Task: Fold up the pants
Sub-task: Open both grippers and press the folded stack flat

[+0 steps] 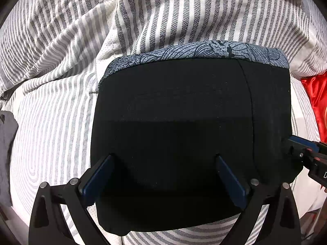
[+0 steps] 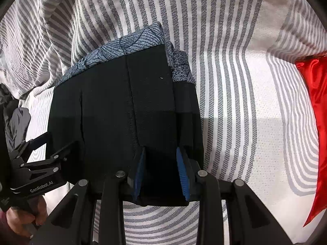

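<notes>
Black pants (image 2: 122, 110) are folded into a compact block on the grey-and-white striped bed cover (image 2: 235, 81), with a blue-grey patterned layer peeking out along the far edge. Right gripper (image 2: 161, 171) sits over the near edge with its blue pads spread. Left gripper (image 2: 49, 143) is at the left edge. Red satin cloth (image 2: 314, 122) lies far right.

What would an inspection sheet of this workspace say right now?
Surface: striped bedsheet, wrinkled.
Job's things: black pants folded into a compact block, blue patterned fabric showing at the far edge.
Clutter: red satin cloth at the right; grey garment at the left.
Tongs: left tongs open over the pants; right tongs open at the pants' near edge.
Cables: nothing seen.
Surroundings: nothing seen beyond the bedding.
</notes>
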Available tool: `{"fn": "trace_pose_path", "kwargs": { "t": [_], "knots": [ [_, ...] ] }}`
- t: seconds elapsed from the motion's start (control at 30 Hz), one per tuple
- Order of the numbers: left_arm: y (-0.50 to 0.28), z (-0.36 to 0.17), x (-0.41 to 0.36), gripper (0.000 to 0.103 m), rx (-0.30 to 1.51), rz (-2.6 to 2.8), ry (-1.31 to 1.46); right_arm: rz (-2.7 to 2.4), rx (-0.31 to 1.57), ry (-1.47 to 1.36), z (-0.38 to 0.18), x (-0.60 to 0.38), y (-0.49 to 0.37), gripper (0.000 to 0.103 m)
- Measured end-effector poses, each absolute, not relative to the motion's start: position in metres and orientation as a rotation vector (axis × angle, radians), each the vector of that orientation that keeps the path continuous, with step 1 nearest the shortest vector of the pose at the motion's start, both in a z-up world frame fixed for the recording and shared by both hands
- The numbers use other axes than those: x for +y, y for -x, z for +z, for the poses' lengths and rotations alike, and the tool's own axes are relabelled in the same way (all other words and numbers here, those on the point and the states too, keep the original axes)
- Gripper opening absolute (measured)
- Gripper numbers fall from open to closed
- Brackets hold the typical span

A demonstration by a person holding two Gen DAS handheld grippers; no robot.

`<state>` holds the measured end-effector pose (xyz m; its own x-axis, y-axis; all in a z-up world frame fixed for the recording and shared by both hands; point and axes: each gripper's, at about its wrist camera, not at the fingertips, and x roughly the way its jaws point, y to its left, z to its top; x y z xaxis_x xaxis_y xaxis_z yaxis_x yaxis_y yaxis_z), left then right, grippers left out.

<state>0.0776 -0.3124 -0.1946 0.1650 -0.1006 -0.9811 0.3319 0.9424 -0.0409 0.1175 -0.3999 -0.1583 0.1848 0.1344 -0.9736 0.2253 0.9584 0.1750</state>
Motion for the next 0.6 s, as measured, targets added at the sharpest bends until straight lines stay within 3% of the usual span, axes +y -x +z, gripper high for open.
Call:
{"fn": "trace_pose_path", "kwargs": {
  "t": [0.6],
  "knots": [
    [-0.0868, -0.2002, -0.3069, 0.102, 1.387, -0.322, -0.179, -0.066, 1.376, -0.314, -0.1576, -0.4017, -0.1171, 0.035]
  ]
}}
